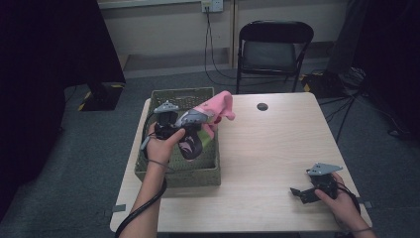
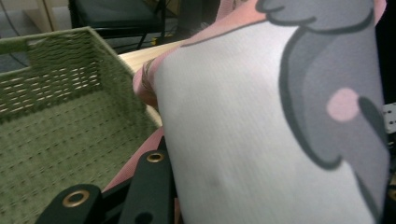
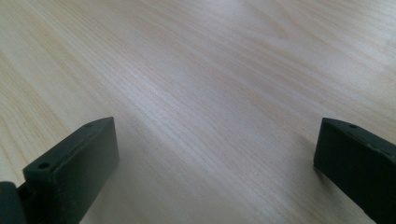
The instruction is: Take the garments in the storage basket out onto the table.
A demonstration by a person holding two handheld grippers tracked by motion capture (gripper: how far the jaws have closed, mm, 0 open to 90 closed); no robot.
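A soft pink, white and grey cloth toy (image 2: 261,130) sits very close to the camera, covering most of the right side. Its white panel carries a grey shape with a dark outline and a small pink spot. The left claw (image 2: 154,196) rises from the bottom with its black jaws closed against the toy, brass-ringed holes showing on them. To the left stands a green woven basket (image 2: 60,93), its inside bare. Behind the toy and basket, a strip of pale wooden worktop (image 2: 140,56) shows, and beyond that a dark chair (image 2: 116,18).
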